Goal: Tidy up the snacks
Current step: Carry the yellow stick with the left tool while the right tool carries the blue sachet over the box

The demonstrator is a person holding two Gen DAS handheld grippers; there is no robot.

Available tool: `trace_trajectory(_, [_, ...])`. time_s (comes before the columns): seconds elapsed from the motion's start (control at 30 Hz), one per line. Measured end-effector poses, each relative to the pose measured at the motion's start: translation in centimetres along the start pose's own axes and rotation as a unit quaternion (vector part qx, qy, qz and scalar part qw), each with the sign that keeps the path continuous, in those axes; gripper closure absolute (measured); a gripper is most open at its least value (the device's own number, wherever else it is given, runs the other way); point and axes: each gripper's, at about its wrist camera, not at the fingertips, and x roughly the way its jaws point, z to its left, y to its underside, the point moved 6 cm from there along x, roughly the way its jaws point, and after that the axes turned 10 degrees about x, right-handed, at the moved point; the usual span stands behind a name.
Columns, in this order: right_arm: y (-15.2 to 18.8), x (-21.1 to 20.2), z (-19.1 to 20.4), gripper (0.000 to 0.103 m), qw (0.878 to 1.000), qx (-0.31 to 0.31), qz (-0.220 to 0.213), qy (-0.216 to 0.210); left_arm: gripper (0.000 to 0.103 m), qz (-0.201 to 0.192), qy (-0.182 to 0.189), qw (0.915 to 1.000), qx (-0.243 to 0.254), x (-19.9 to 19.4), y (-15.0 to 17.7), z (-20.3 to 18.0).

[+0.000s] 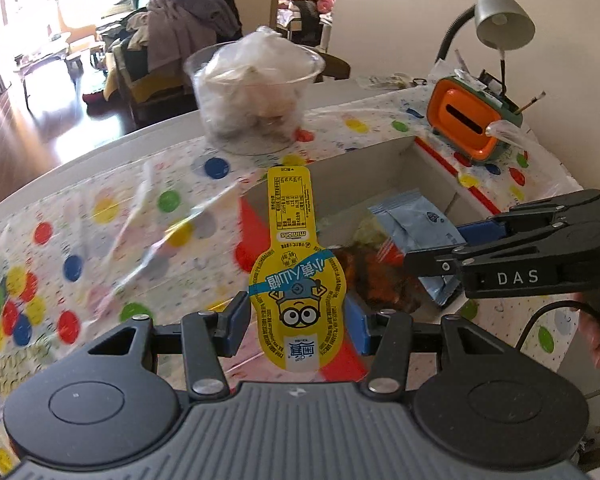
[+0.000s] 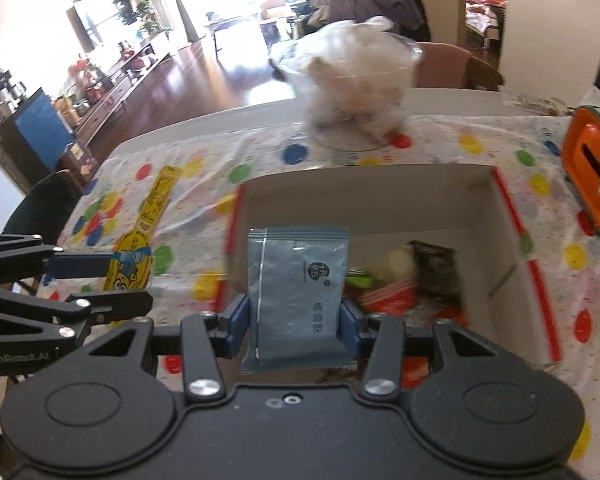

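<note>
The left gripper (image 1: 298, 318) is clamping a yellow Minions snack pack (image 1: 296, 280) above the dotted tablecloth (image 1: 100, 216). The right gripper (image 2: 296, 328) is pinching a grey-blue snack sachet (image 2: 298, 280) over the open cardboard box (image 2: 364, 196), where other snacks (image 2: 412, 276) are lying.

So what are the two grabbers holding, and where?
Left gripper: yellow snack pack, by its wide lower end. Right gripper: blue packet, by its lower sides.

Your 2 grippers, angled downward over the box (image 2: 512, 216): left gripper (image 1: 296, 320) clamps a yellow snack (image 1: 296, 280); right gripper (image 2: 296, 320) clamps a blue packet (image 2: 296, 284).
</note>
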Motion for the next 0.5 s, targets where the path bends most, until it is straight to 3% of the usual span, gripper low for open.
trace_trajectory(0.27, [-0.9,0.5,-6.5,0.058,0.999,0.015,-0.001,0.038,0.053,0.027,0.005,0.9996,0.001,4.5,-2.9,-3.5])
trace_trajectory(0.5, [-0.6,2.0,-10.1,0.058,0.998,0.016,0.023,0.054,0.053,0.067,-0.002,0.9977,-0.004,9.0,-4.8,-5.2])
